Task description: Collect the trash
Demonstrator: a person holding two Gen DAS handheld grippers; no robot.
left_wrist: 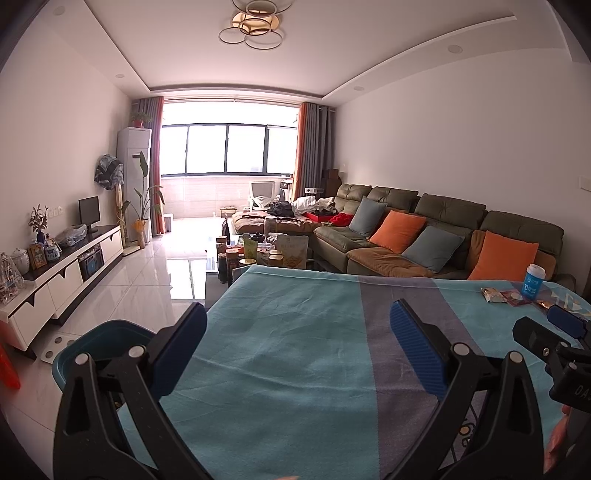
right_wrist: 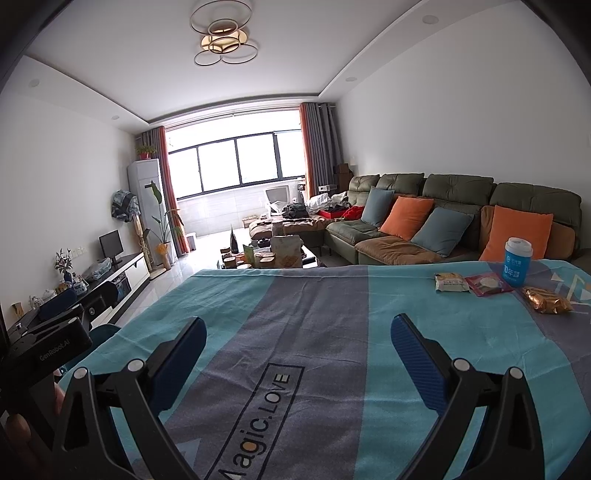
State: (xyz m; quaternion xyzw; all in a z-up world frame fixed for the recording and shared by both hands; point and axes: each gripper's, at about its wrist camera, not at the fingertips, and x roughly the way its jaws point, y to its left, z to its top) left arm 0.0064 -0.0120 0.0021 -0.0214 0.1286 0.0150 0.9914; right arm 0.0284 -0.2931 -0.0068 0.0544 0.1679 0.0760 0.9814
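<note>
Daylight pours in through the wide dark-framed window point(left_wrist: 225, 149) at the far end of the room, and its panes are blown out to plain white in both views. Below the window, the glossy pale tiled floor point(left_wrist: 147, 266) carries a bright glare streak running toward the camera. Above it, the ring-shaped metal ceiling lamp point(left_wrist: 253, 23) shows a warm glow. The turquoise and grey striped cloth on the table point(right_wrist: 332, 314) is evenly lit, with only soft, faint shadows. Fisheye distortion bows the walls and ceiling lines, and the corners fall into black vignette. Focus is fairly sharp throughout; far objects near the window look slightly soft.
</note>
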